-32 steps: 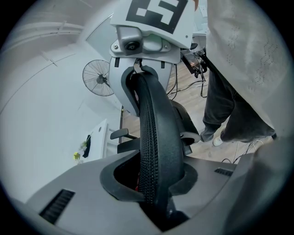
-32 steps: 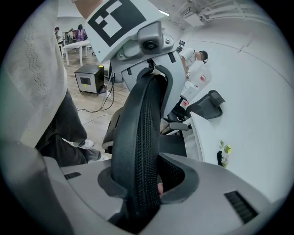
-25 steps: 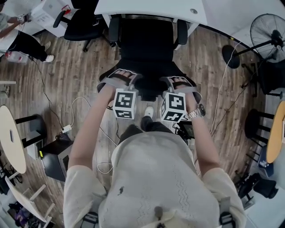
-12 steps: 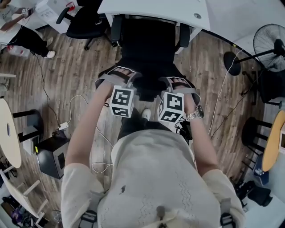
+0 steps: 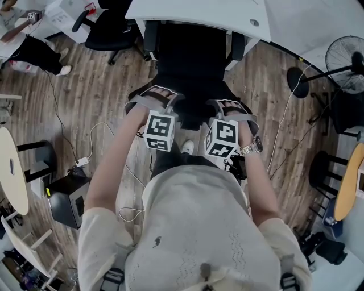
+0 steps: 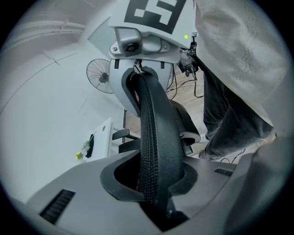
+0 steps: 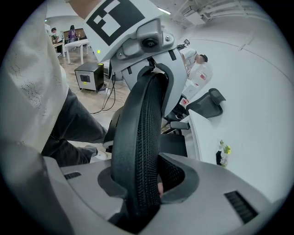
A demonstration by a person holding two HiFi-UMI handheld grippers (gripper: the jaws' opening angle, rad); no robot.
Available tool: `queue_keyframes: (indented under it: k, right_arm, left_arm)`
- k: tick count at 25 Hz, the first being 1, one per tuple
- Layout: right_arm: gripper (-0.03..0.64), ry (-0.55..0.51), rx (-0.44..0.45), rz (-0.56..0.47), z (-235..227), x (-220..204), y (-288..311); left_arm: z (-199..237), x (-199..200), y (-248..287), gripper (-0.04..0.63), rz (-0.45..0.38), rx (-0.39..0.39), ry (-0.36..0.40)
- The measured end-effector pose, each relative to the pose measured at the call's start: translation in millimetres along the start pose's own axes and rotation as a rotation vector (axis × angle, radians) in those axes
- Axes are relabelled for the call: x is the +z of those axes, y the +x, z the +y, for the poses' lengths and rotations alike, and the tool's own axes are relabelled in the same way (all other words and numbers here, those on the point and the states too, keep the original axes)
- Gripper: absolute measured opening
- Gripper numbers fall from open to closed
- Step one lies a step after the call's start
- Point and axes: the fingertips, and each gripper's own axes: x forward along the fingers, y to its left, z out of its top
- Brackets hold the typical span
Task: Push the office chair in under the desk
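A black office chair (image 5: 190, 62) stands on the wood floor with its seat partly beneath the white desk (image 5: 193, 12); its armrests sit at the desk's edge. My left gripper (image 5: 157, 96) is shut on the left part of the backrest's top rim. My right gripper (image 5: 230, 107) is shut on the right part. In the left gripper view the black mesh rim (image 6: 154, 137) runs up between the jaws of the left gripper (image 6: 154, 183). The right gripper view shows the same rim (image 7: 140, 137) wedged in the right gripper (image 7: 142, 183).
A second black chair (image 5: 108, 28) stands at the desk's left, with a person's legs (image 5: 34, 54) beyond it. A standing fan (image 5: 347, 57) is at the right. Cables (image 5: 94, 150), a black box (image 5: 65, 199), a stool (image 5: 37, 162) and a round table (image 5: 11, 170) lie left.
Both grippers and the chair have shifted a little toward the desk, and the seat sits slightly further under it. The grips on the backrest rim are unchanged.
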Motion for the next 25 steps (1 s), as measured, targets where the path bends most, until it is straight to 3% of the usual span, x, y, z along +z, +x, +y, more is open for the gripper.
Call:
queue_keyframes:
  k: [25]
  right_arm:
    - [0.137,0.015,-0.009,0.017,-51,-1,30]
  left_arm:
    - [45,-29,27,0.112,-0.014,0.009,0.02]
